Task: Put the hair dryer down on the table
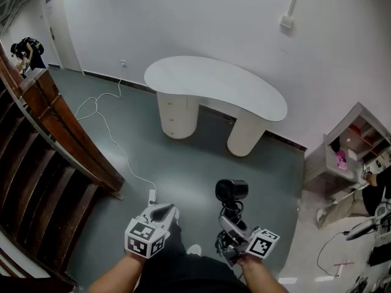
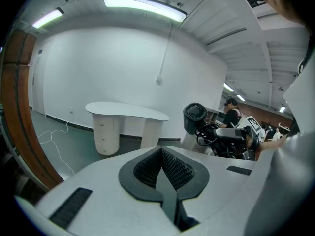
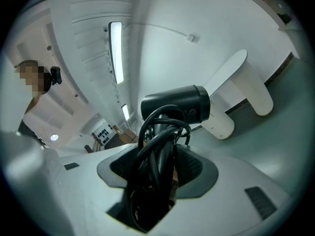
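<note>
Clamping black hair dryer (image 3: 177,107), right gripper (image 3: 158,167).

Open grey floor (image 1: 195,163) leads ahead to the white table (image 1: 214,84); wooden railing (image 1: 61,127) hems the left, shelf unit (image 1: 349,140) the right, and a white cable (image 1: 111,133) trails between.

Legible markings: none.
No word or number can be read. The hair dryer (image 3: 174,104) barrel bears one small round symbol (image 3: 192,113), too small to decipher. The cubes on the left gripper (image 1: 162,211) and right gripper (image 1: 231,223) show black-and-white square patterns only.
</note>
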Demonstrator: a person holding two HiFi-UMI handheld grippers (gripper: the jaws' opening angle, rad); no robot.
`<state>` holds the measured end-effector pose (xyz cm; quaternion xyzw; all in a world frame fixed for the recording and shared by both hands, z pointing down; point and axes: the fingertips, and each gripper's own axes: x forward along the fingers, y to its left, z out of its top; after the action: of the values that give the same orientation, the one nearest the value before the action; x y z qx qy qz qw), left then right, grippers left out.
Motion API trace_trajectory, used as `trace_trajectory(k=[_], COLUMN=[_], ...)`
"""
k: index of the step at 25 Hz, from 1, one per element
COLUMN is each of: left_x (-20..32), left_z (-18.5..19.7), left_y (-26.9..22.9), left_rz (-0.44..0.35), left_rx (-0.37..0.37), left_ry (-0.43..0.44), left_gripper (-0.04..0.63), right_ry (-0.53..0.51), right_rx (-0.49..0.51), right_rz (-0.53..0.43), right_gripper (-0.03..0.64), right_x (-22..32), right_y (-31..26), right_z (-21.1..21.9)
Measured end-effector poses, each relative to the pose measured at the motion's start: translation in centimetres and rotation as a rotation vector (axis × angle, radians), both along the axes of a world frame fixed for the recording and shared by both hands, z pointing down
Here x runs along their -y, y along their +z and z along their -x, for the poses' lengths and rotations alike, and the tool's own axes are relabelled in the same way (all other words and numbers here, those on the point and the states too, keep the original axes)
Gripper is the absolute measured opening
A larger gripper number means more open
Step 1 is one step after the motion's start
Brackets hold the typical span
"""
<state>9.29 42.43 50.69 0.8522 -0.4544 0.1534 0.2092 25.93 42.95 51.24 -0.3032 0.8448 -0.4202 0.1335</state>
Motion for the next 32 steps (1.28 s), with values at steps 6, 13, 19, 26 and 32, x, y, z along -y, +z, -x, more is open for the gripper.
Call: trace_trajectory(k=[6,13,19,26,32], left_x=[4.5,12.9,21.5,28.2,33.4], left_z=[-0.3,1.0,3.6,7.7,10.8], left_y=[-0.3,-1.1,-2.8,-2.5,-1.6], left_rz=[-0.020,-0.036,-0.084,-0.076,-0.055], left_rx=[-0.016,-0.043,-0.063,-0.014,-0.022], left_ry=[0.027,0.043,0.031,0.089,0.116], left_gripper=[0.014,0.014,0.014,0.014,0.014], right_ry=[0.021,0.027,0.014,0.035,0.027], right_rx=[-0.013,-0.051,-0.095,-0.073,-0.113], right_rz=[0.014,-0.003,-0.017,-0.011,-0.003], right_gripper=[0.209,0.209,0.209,0.209,0.209], right_x=[3.2,10.9,18.5,25.9,30.7], right_y=[0.5,-0.8,-1.9,-2.4,-1.9], right_z=[-0.1,1.7,4.2,8.6,12.0])
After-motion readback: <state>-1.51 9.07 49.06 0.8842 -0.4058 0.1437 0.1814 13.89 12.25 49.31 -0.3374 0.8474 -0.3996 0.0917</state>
